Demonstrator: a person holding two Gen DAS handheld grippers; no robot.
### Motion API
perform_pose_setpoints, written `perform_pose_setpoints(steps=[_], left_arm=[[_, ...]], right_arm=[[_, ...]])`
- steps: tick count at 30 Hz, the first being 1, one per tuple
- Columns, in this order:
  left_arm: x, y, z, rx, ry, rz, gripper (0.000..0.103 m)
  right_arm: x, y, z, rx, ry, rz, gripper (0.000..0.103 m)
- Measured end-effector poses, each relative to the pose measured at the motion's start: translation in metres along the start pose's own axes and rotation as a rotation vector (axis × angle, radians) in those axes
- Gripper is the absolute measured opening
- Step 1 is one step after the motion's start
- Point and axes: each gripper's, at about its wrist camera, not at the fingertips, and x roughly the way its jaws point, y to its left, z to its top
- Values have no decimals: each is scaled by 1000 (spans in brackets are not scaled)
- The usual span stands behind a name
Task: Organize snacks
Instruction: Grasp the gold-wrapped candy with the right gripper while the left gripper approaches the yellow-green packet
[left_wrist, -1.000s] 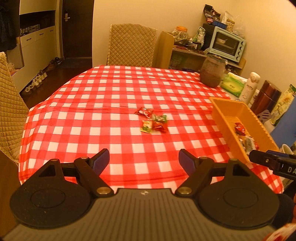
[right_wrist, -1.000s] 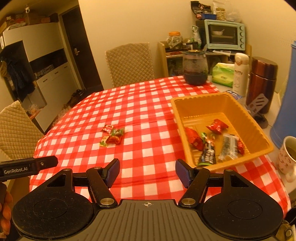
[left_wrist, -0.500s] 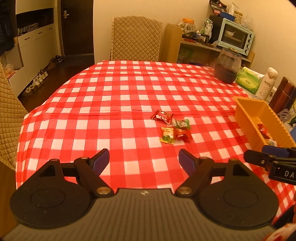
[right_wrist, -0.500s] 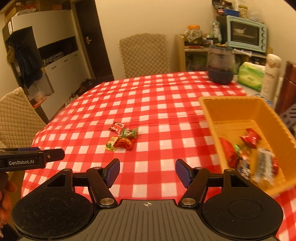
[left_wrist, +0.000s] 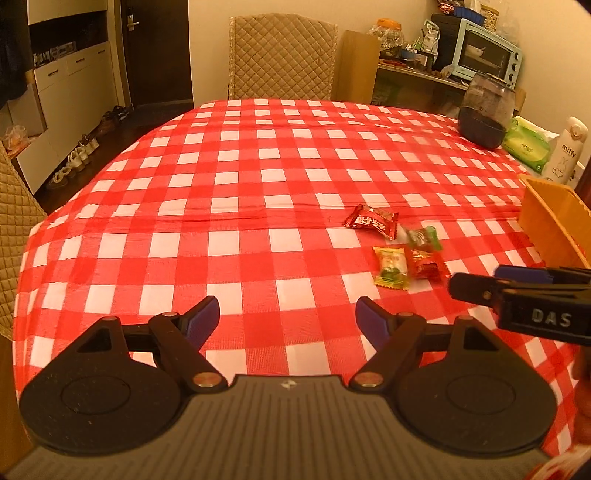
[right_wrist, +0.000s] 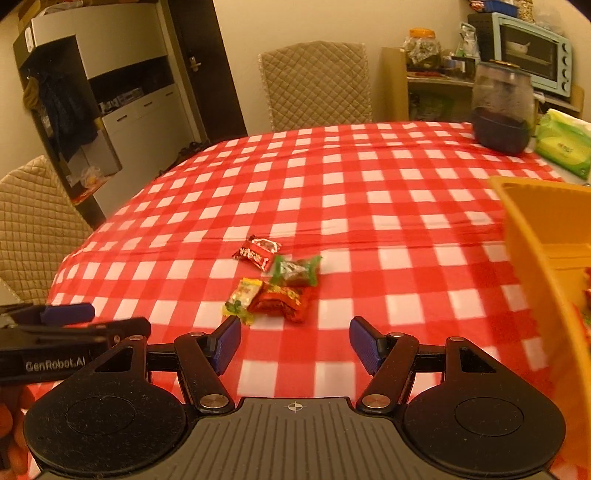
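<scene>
While both pairs of jaws stand apart with nothing between them, we see the left gripper (left_wrist: 288, 319) and the right gripper (right_wrist: 294, 341) poised over the red-and-white checked tablecloth (left_wrist: 236, 177).

We take the cluster of four wrapped candies as our landmark. In the right wrist view it lies just beyond the right gripper's blue pads (right_wrist: 228, 341): a yellow-green candy (right_wrist: 242, 297) nearest the left pad, a red-orange candy (right_wrist: 284, 301) touching it, a green-ended candy (right_wrist: 295, 271) just behind, and a red candy (right_wrist: 256, 253) farthest off. In the left wrist view the same cluster lies ahead and to the right of the left gripper, with the right gripper's finger (left_wrist: 480, 288) reaching in just beside the red-orange candy.

To the right of the cluster stands the orange plastic bin (right_wrist: 546, 236), well apart from it; what it holds is cut off at the frame edge.

Beyond the cluster, near the far right edge of the tablecloth, we note a dark glass jar (right_wrist: 504, 107), a green tissue pack (right_wrist: 563, 146) and a white bottle (left_wrist: 565, 155). Behind the far edge stands a quilted chair (right_wrist: 317, 85).
</scene>
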Motion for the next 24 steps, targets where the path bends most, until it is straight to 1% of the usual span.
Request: perform_pose_setpoints(steps=[6, 8, 10, 13, 14, 15, 21, 24], left_arm=[[16, 3, 7, -25, -1, -18, 79], [20, 3, 8, -32, 4, -24, 79], [24, 2, 9, -28, 8, -27, 79], [26, 1, 9, -30, 12, -33, 79], [27, 1, 10, -30, 11, -35, 79], [27, 1, 10, -31, 10, -37, 79], [27, -2, 10, -28, 7, -55, 79], [27, -3, 10, -28, 4, -66, 79]], right_arm=[[33, 0, 7, 33, -12, 4, 65], [41, 1, 9, 35, -14, -1, 59], [49, 2, 10, 33, -8, -14, 56], [52, 5, 10, 8, -24, -43, 53], [51, 6, 10, 2, -26, -54, 49], [51, 7, 9, -3, -28, -63, 47], [47, 13, 3, -53, -24, -96, 45], [48, 22, 0, -107, -6, -115, 44]])
